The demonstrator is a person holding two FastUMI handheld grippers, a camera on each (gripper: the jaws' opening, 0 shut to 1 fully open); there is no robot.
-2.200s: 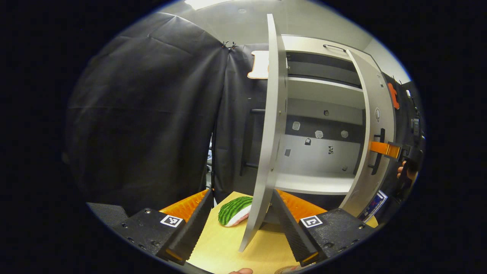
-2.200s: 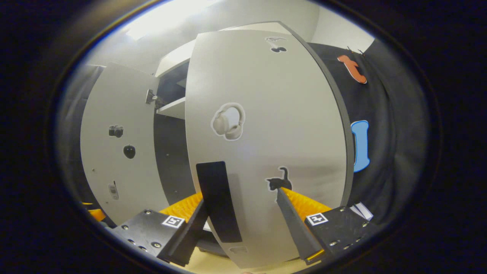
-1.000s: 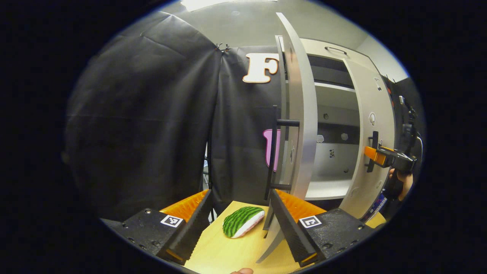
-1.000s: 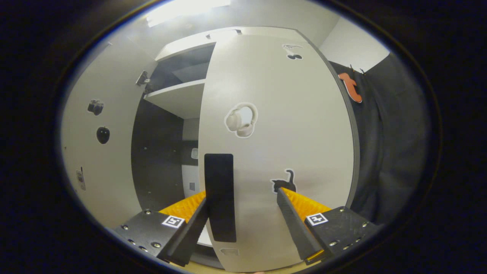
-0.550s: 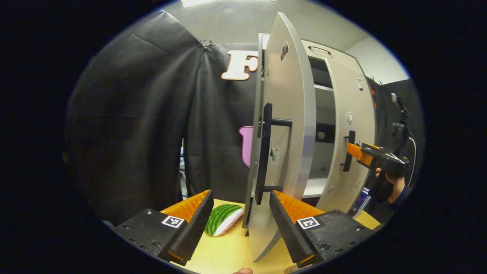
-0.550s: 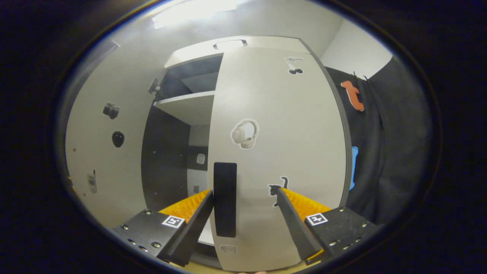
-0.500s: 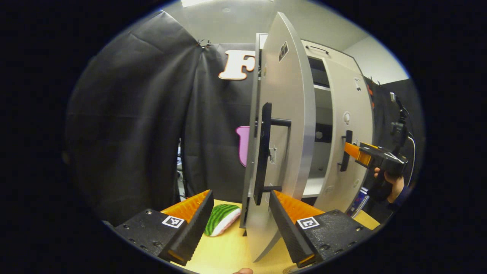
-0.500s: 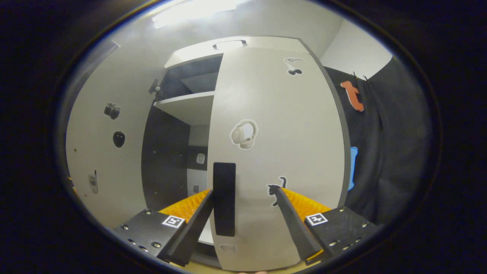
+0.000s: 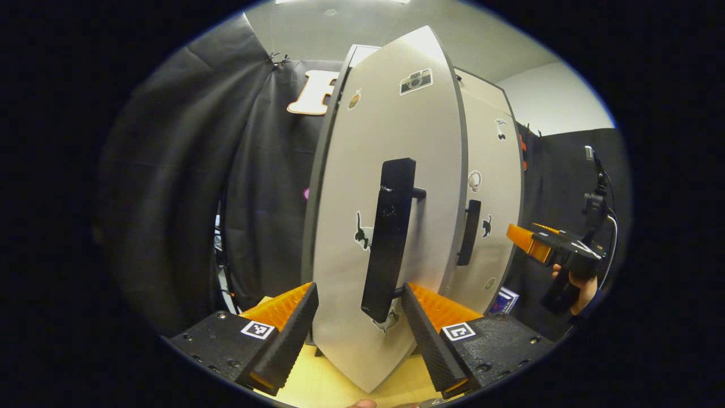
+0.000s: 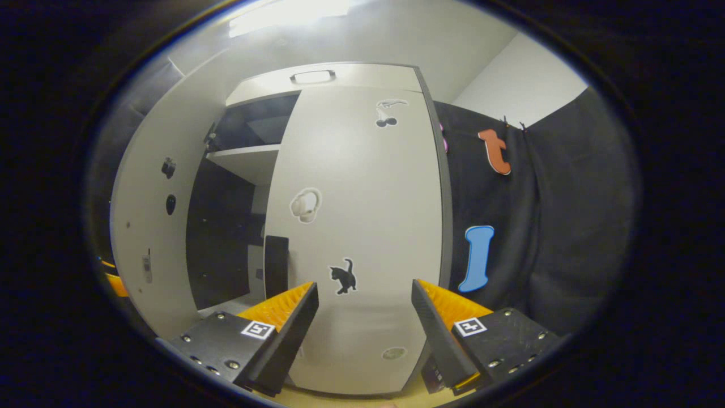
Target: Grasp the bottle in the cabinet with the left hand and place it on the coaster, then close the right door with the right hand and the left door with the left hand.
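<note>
The cabinet point(image 10: 323, 76) is the one container here. In the right gripper view its dark inside shows through the gap between the doors, with one pale shelf point(image 10: 246, 161) across it; nothing can be made out on the shelf or below it, though that part is dim.

Two doors can be counted. The right door point(image 10: 362, 226) lies flat against the cabinet front. The left door point(image 9: 391, 141) stands ajar, its free edge near the right door's edge. Each door carries one black bar handle: the left handle point(image 9: 389, 238) and the right handle point(image 9: 469, 232).

Stickers on the right door, in the right gripper view: one pair of headphones point(image 10: 306, 205), one black cat point(image 10: 344, 277), one pair of cherries point(image 10: 387, 118). On the left door's outer face: one camera sticker point(image 9: 415, 81) and one cat sticker point(image 9: 361, 232). No writing on them can be read.

The left tool point(image 9: 359, 328) is spread wide, its two fingers either side of the left handle's lower end without gripping it; the finger point(image 9: 422, 331) on the view's right sits just beside the handle's foot. The right tool point(image 10: 362, 334) is also spread, with nothing between its fingers, facing the right door. In the left gripper view it hangs apart from that door, held by a hand point(image 9: 575, 283).

A strip of yellow tabletop point(image 9: 317, 385) shows under the left door.
</note>
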